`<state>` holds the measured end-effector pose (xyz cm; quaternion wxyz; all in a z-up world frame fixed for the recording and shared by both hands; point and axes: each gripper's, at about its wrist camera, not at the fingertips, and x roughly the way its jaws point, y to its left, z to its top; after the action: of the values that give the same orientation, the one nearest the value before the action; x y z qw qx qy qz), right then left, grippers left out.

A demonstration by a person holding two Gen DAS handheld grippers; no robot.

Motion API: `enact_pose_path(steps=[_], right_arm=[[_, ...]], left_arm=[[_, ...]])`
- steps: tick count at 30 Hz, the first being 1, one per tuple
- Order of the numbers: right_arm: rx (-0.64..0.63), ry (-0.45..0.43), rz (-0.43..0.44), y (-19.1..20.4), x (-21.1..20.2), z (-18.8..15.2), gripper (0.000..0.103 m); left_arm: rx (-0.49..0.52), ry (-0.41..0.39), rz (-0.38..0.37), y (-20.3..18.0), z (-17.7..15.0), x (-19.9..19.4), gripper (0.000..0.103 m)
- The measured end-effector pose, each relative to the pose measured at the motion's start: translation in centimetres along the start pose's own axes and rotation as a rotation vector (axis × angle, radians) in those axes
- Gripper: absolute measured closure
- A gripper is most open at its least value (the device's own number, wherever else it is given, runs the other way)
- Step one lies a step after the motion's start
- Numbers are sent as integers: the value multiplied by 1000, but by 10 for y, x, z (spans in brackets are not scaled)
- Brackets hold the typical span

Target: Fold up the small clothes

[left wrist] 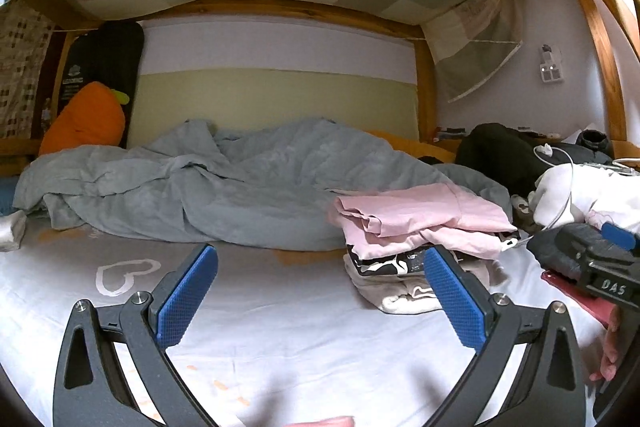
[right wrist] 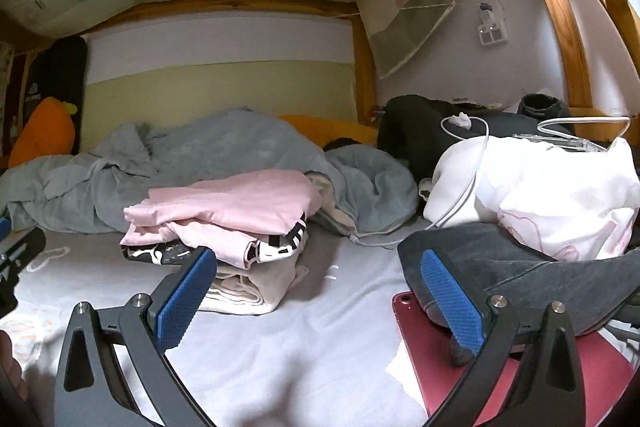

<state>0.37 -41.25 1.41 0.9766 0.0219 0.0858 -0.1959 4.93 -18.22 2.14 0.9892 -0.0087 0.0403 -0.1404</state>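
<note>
tongs on both sides spread wide, gripping nothing. left tongs (left wrist: 320, 293) with blue ribbed pads hovering over pale bed sheet (left wrist: 280, 311) printed with a white heart outline (left wrist: 124, 275). right tongs (right wrist: 318, 293) likewise released above the same sheet, right pad just in front of dark grey denim garment (right wrist: 520, 267) resting partly on flat red tablet (right wrist: 560, 371). stack of folded small clothes sitting mid-bed: pink cotton top (right wrist: 236, 203) uppermost, black-and-white patterned piece (right wrist: 276, 247) under it, cream folded item (right wrist: 256, 287) at the bottom. crumpled grey-blue duvet (left wrist: 224, 183) heaped behind. white bundle of fabric (right wrist: 560, 195) with white cable (right wrist: 468, 179) draped across, off to the right. orange carrot-shaped plush (left wrist: 86, 119) far left against the wall.
</note>
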Motion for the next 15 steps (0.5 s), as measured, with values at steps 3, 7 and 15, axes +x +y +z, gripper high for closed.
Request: enact_pose_path(steps=[3, 7, 15], right_arm=[[25, 54, -7, -4, 9, 0, 1], [39, 60, -8, -7, 10, -1, 1], [10, 50, -1, 1, 8, 0, 1]], left_arm=[[-1, 0, 3, 0, 0, 0, 1], [6, -5, 7, 0, 0, 0, 1], [15, -10, 16, 1, -1, -3, 1]])
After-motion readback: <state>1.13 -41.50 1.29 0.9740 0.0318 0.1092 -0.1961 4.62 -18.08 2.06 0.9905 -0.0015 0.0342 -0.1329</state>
